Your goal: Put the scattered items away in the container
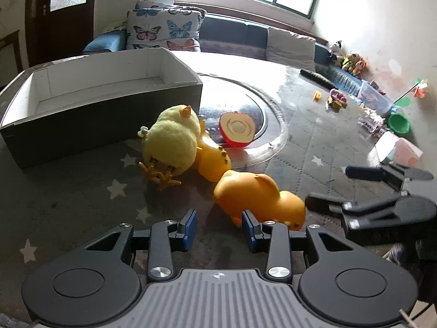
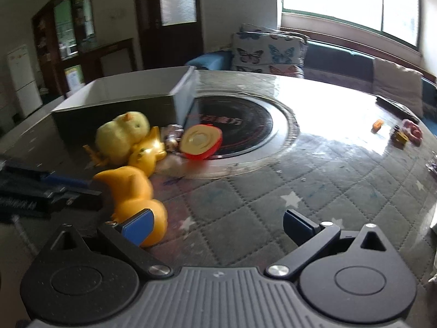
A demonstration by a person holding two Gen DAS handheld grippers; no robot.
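The left tool point(image 1: 220, 227) is released, its blue pads spread, one beside a smooth orange toy point(image 1: 256, 196). The right tool point(image 2: 218, 225) gapes wide. Beyond lie a fuzzy yellow chick point(image 1: 173, 139), a halved plastic apple point(image 1: 237, 129) and an open rectangular box point(image 1: 109, 106) on the quilted, star-patterned table point(image 1: 314, 147).

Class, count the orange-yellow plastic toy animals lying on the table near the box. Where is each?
2. One orange toy lies nearest, just ahead of the left gripper's fingers; the other leans against the fluffy chick. More may be hidden.
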